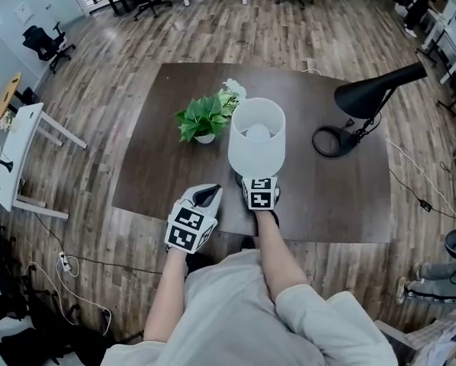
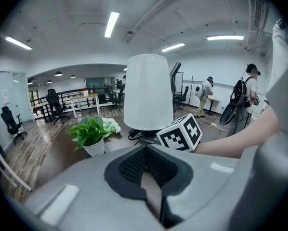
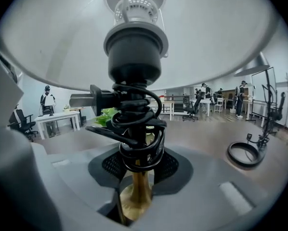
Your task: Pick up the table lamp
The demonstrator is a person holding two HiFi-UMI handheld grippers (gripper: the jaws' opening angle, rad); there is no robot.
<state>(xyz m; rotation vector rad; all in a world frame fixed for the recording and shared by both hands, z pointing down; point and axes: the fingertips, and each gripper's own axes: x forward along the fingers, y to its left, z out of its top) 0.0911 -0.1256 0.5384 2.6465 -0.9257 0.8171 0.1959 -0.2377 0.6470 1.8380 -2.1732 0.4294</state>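
Note:
The table lamp has a white drum shade (image 1: 256,139), a brass stem (image 3: 137,194) and a black cord (image 3: 137,129) coiled round the stem under the bulb socket. My right gripper (image 1: 260,183) is shut on the brass stem, just below the coil, near the table's front edge. The right gripper (image 3: 137,179) looks up into the shade. The lamp's base is hidden. My left gripper (image 1: 203,200) hovers to the left of the lamp, shut and holding nothing. From the left gripper (image 2: 151,189), the shade (image 2: 148,97) stands upright beside the right gripper's marker cube (image 2: 180,134).
A potted green plant (image 1: 203,117) stands on the dark table (image 1: 167,174), left of the lamp. A black desk lamp (image 1: 365,97) with a ring base (image 3: 245,153) sits at the right. Office chairs, white desks and people are around the room.

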